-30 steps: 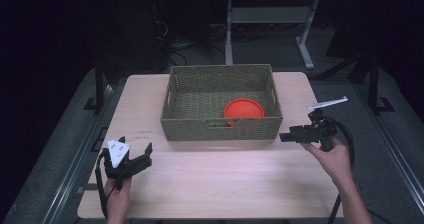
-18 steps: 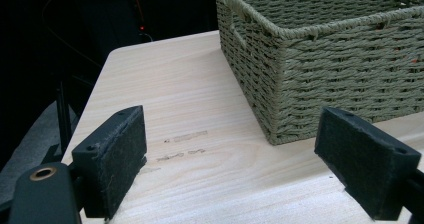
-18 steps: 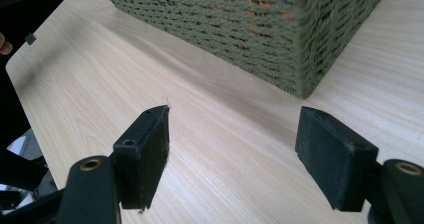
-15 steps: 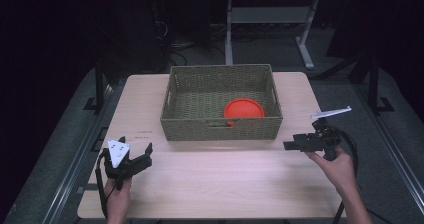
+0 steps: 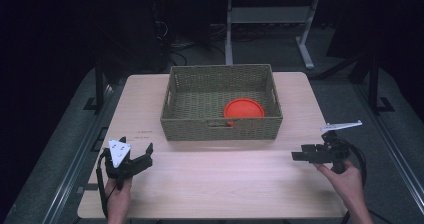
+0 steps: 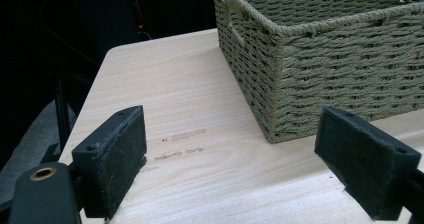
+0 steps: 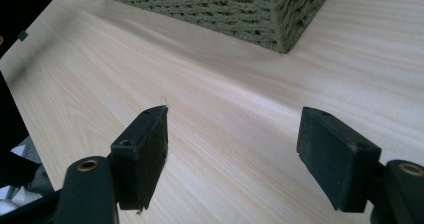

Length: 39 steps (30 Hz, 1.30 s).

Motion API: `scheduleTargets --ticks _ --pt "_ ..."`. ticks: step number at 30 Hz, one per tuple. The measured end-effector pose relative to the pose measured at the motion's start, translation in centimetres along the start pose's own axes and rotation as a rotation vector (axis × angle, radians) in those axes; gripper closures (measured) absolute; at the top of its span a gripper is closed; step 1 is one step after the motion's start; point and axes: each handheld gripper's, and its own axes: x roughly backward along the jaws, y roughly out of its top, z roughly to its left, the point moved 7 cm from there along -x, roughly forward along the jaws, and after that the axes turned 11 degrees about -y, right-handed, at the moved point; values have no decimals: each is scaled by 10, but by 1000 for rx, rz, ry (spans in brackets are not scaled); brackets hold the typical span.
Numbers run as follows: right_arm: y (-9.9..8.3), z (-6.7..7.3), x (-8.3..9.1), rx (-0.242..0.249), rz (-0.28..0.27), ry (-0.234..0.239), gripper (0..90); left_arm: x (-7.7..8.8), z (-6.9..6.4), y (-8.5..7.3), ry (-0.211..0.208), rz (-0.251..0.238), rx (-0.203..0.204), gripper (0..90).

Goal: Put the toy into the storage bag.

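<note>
Table (image 5: 210, 184): pale wood-grain top, smooth, with a soft satin sheen in the right gripper view. Basket (image 5: 222, 126): coarse olive-green woven cord, rough and matt, the rim bound in thicker twisted rope. Inside the basket, at its right front, an orange disc (image 5: 244, 108): smooth, plastic-looking, faintly glossy. Left gripper (image 6: 250, 164) and right gripper (image 7: 232, 154), both in front of the basket: matt black bodies, the wide-apart jaws faced with fuzzy, felt-like black pads, brass-coloured metal eyelets at their bases.

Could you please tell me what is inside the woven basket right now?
An orange round lid or plate lies in the basket, at its near right. The near wall hides the lid's front edge.
</note>
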Motion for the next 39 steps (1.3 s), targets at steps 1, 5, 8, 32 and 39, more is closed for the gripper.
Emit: scheduleTargets --ticks 1,5,8,32,39 --pt "-2 -1 0 -4 -6 1 279 0 0 0 0 3 0 128" --pt "-8 -3 1 -7 -4 -3 275 0 0 0 -1 5 -2 128" --pt "-12 -4 2 -3 -10 -6 276 0 0 0 0 3 0 127" --pt "-53 4 11 -9 -38 -3 272 1 -1 0 0 3 2 127" --pt "-59 6 14 -15 -61 -3 271 1 -2 0 -1 5 1 127"
